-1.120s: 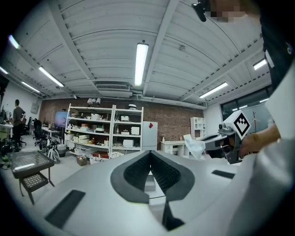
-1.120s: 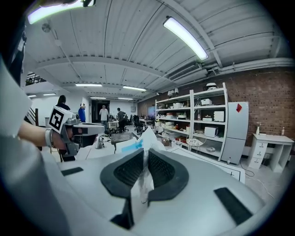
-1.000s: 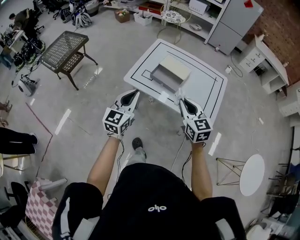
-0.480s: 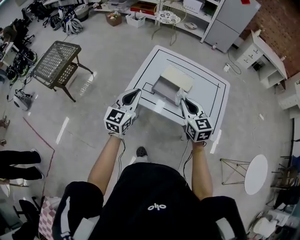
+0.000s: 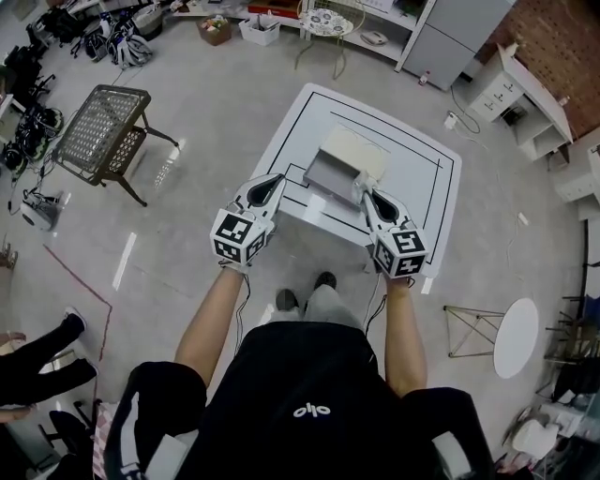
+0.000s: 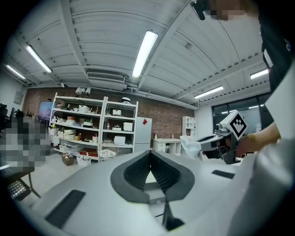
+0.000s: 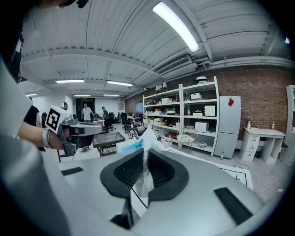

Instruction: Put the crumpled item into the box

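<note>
In the head view a white table (image 5: 417, 202) marked with black lines carries an open grey box (image 5: 342, 161). My right gripper (image 5: 364, 195) hovers at the box's near right corner, shut on a crumpled clear plastic item (image 5: 357, 187). In the right gripper view that item (image 7: 143, 159), with a blue patch on it, is pinched between the jaws and sticks up past my right gripper (image 7: 145, 154). My left gripper (image 5: 274, 181) hangs over the table's near left edge. In its own view my left gripper (image 6: 150, 159) is shut on nothing, and the crumpled item (image 6: 191, 146) shows at the right.
A metal mesh side table (image 5: 101, 127) stands to the left on the floor. Shelving (image 5: 309, 14) lines the far wall, with a white cabinet (image 5: 520, 98) at the right. A round white table (image 5: 517, 337) and wire stand are near right. A person's legs (image 5: 37, 352) show at left.
The table and box have drawn closer. Both grippers now hang over the table's near edge, the right one close to the box with the crumpled item still held.
</note>
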